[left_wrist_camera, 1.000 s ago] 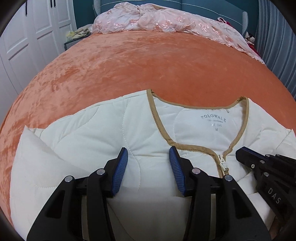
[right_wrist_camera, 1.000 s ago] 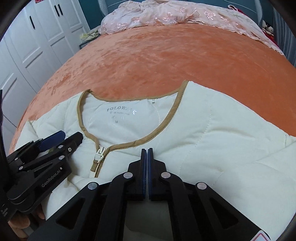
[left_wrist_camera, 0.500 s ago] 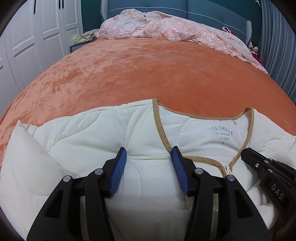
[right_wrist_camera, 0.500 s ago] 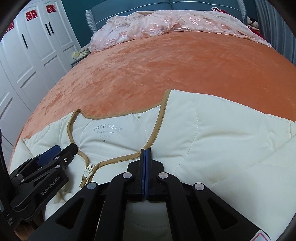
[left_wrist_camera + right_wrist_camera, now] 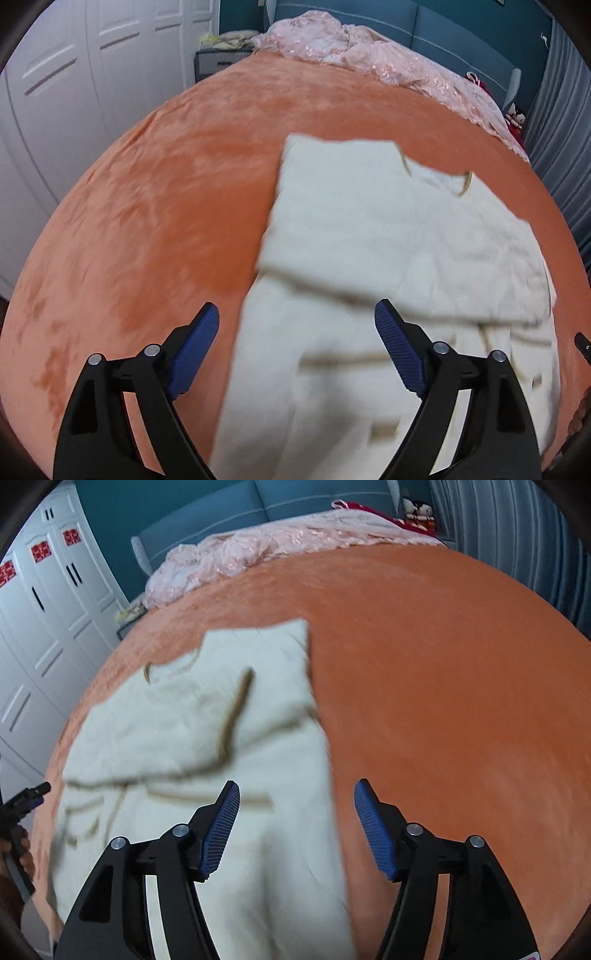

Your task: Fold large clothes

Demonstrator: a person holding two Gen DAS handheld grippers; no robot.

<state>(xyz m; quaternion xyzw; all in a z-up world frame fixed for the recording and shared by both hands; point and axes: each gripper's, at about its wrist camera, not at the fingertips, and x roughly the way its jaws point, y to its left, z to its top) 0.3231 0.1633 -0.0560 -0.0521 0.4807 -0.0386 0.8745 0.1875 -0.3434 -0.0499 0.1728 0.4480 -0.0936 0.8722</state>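
A bedroom with white wardrobe doors [image 5: 74, 110] on one side, a blue padded headboard [image 5: 424, 33] at the far end, and a bed under an orange velvet blanket [image 5: 166, 221]. A crumpled pink lace cover [image 5: 369, 55] lies along the head of the bed.

The cream quilted jacket [image 5: 369, 240] lies on the blanket, its length running from the near edge of the bed toward the headboard, with the tan-trimmed neckline at the far end. A folded layer lies across its upper part; the picture is blurred, so the seams and trim lines lower down cannot be read clearly.

The left gripper [image 5: 297, 343] hangs above the jacket's near left part, its jaws just spread wide, with nothing pinched between them. The right gripper [image 5: 297, 819] stands over the jacket's right edge, jaws likewise just opened and holding nothing, cloth under one blue pad [image 5: 221, 827] and bare blanket under the other.
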